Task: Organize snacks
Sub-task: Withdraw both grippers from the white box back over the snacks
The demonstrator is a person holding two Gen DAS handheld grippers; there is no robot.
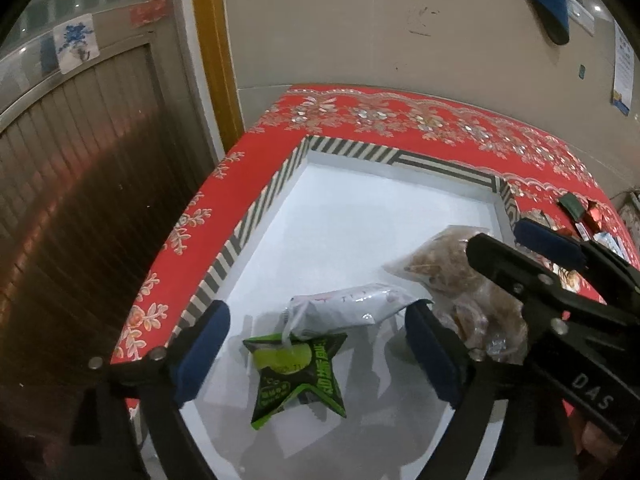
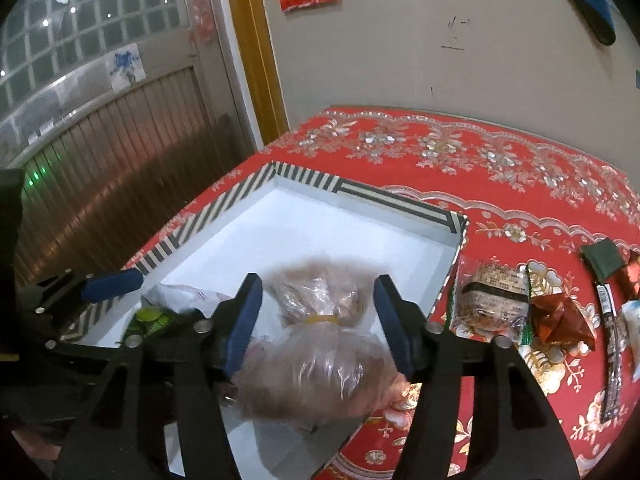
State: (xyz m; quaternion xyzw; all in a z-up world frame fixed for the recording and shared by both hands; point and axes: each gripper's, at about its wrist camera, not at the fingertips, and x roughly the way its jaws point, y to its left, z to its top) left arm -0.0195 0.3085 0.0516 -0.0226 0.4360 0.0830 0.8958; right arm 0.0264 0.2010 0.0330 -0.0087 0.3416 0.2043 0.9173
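Observation:
A shallow box with a black-and-white striped rim [image 1: 256, 216] [image 2: 224, 204] and a white floor lies on the red flowered tablecloth. Inside it lie a green star-shaped packet [image 1: 296, 376], a white packet [image 1: 348, 308] partly over it, and a clear bag of brown snacks [image 1: 452, 276] [image 2: 316, 352] tied with a yellow band. My left gripper [image 1: 316, 348] stands open just above the green and white packets, its pads clear of them. My right gripper [image 2: 320, 320] is open astride the blurred clear bag, at the box's right front corner.
Loose snacks lie on the cloth right of the box: a clear-wrapped brown cake [image 2: 492, 296], a red foil packet [image 2: 560, 320], a dark green packet [image 2: 604, 262] and a long dark stick pack [image 2: 612, 340]. A wall stands behind the table, a door to the left.

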